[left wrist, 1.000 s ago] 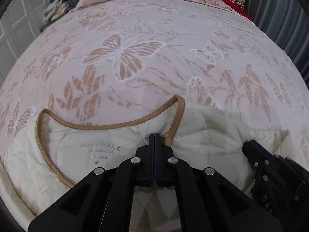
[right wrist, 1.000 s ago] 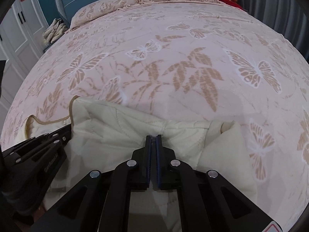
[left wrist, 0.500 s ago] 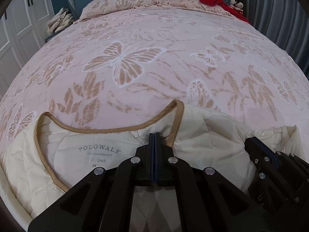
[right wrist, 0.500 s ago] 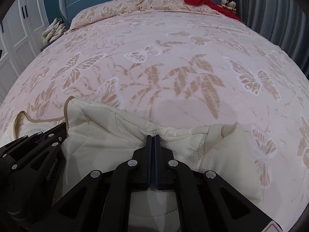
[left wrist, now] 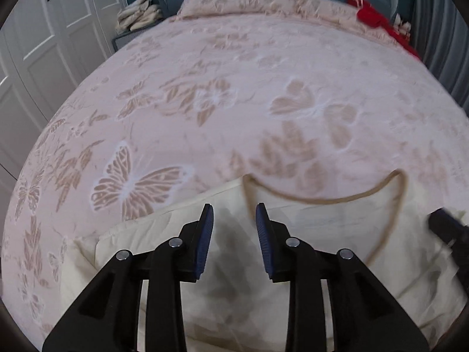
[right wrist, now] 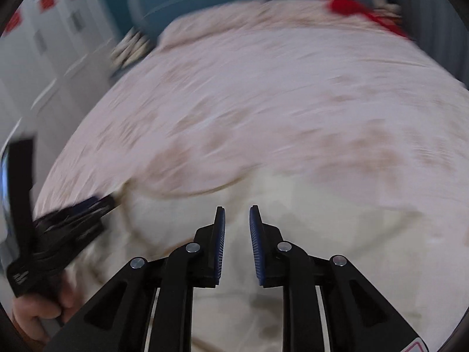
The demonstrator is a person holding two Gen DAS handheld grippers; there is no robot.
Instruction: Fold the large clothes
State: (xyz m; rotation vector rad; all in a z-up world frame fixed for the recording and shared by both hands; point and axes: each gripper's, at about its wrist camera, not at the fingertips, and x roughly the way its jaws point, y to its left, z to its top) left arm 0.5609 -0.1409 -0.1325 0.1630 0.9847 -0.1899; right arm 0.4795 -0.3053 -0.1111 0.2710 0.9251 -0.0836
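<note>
Looking down over the bed [left wrist: 263,67], you have both grippers above the cream quilted jacket [left wrist: 331,234], which lies on the butterfly-print bedspread [left wrist: 140,182] at its near edge. Your left gripper [left wrist: 234,228] has just been opening: its blue pads [left wrist: 205,234] now stand apart with nothing pinched between them, only the jacket's pale fabric and a shadow showing below the gap. Just to the right of those fingers runs the jacket's tan-trimmed neckline [left wrist: 322,199], curving across the cloth. Your right gripper [right wrist: 236,234] has also just been parting its fingers; the gap is narrower, and no cloth is caught in it. Its view is heavily blurred, so the jacket [right wrist: 337,228] reads only as a cream mass under and ahead of the fingers. At the left of that view your left hand [right wrist: 35,314] grips the other tool's handle. A red garment [left wrist: 378,20] lies by the pillows [left wrist: 234,3] at the far end, well apart from the jacket.
</note>
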